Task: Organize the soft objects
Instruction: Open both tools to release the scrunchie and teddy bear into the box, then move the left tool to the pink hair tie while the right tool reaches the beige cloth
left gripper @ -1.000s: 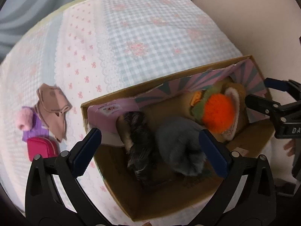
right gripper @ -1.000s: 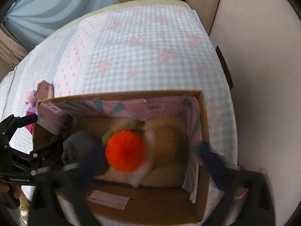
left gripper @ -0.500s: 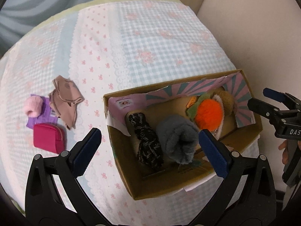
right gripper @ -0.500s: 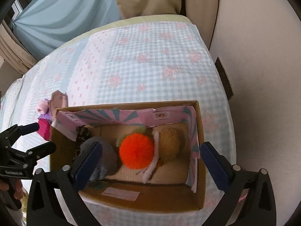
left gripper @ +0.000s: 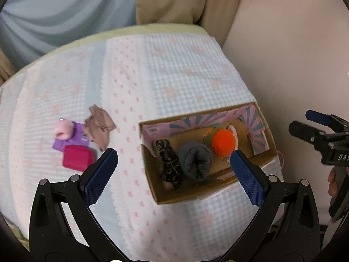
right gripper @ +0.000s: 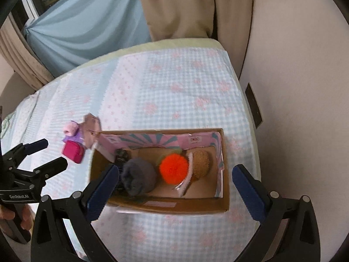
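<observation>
A cardboard box with a pink lining sits at the bed's right side. Inside lie a dark patterned roll, a grey rolled sock, an orange pompom and a brown plush piece. Left of the box on the quilt lie a red pouch, a pink fluffy piece on purple cloth, and a beige cloth. My left gripper hovers high above the box, open and empty. My right gripper is open and empty above the box too.
The bed's checked quilt ends at a cream wall on the right, with a dark plate on it. Blue and beige curtains hang behind the bed. A hand holds the left gripper's handle.
Both grippers have risen and pulled back from the box, which now looks smaller and farther. The box's contents and the loose items on the quilt have not moved.
</observation>
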